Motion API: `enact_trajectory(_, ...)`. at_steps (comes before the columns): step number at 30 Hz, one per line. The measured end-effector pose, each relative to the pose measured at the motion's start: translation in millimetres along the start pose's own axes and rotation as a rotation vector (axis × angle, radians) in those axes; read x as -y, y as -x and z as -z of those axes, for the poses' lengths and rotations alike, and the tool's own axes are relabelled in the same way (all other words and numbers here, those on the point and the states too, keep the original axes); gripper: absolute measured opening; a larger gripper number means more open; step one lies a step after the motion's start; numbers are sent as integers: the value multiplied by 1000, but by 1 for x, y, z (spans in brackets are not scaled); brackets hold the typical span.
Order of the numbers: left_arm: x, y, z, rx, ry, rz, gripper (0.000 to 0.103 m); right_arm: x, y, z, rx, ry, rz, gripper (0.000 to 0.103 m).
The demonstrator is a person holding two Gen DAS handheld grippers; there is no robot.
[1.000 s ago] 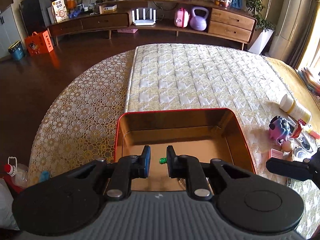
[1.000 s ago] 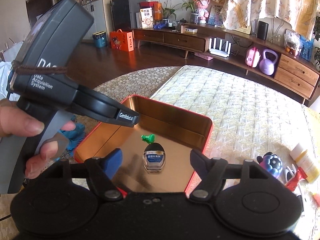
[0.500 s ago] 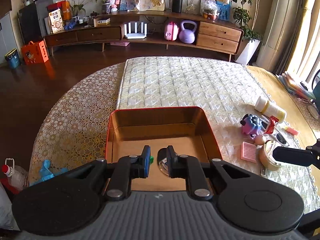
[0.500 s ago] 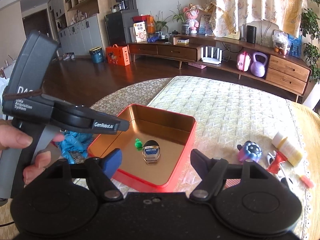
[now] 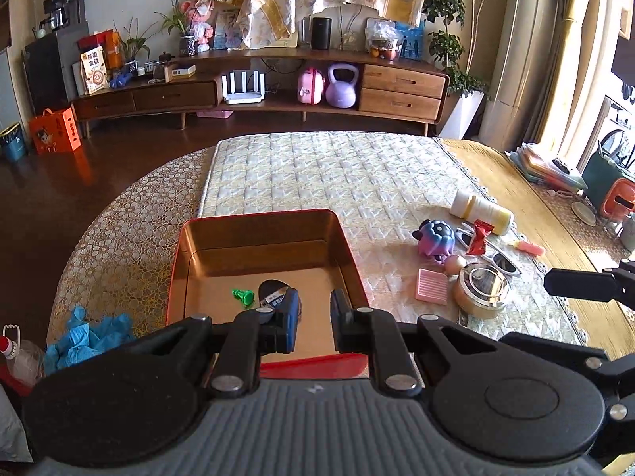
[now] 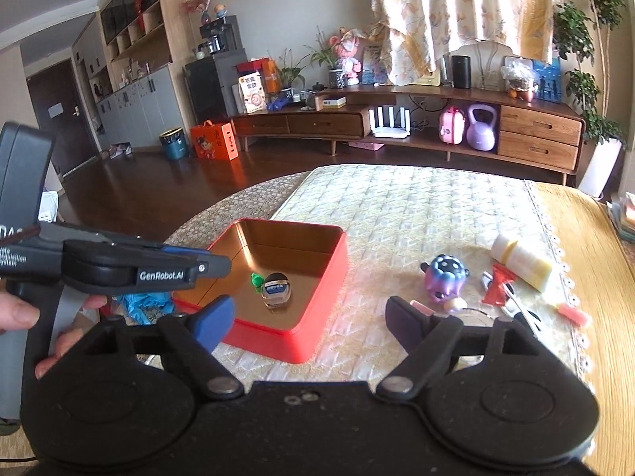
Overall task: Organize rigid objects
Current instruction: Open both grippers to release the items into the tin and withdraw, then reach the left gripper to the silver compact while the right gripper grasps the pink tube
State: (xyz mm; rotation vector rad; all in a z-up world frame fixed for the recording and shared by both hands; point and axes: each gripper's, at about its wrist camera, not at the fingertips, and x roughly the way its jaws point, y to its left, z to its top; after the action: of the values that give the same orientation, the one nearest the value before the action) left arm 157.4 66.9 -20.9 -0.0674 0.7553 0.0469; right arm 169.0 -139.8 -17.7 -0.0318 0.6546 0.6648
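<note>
Hovering near the red tin (image 6: pixel 313 341) on the desk (image 6: pixel 416 214), empty right tool (image 6: pixel 309 317) opening, left tool (image 5: pixel 313 319) shut, empty; purple toy (image 6: pixel 444 277) right of it looks light, rigid — grip its round body.

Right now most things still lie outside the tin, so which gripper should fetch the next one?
Probably the right gripper: its jaws are opening, empty, and the purple toy lies just ahead. The left gripper is shut, over the tin.
</note>
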Motion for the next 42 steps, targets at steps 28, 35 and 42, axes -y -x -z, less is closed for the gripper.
enact_trajectory(28,90,11,41,12,-47,162,83,75,56,61,71,-165,201,91)
enact_trajectory(35,109,-7,35,14,-31,142,83,116,53,58,89,-126,304,97)
enact_trajectory(42,133,-33,26,-22,-67,122,83,169,30,55,76,-112,361,101)
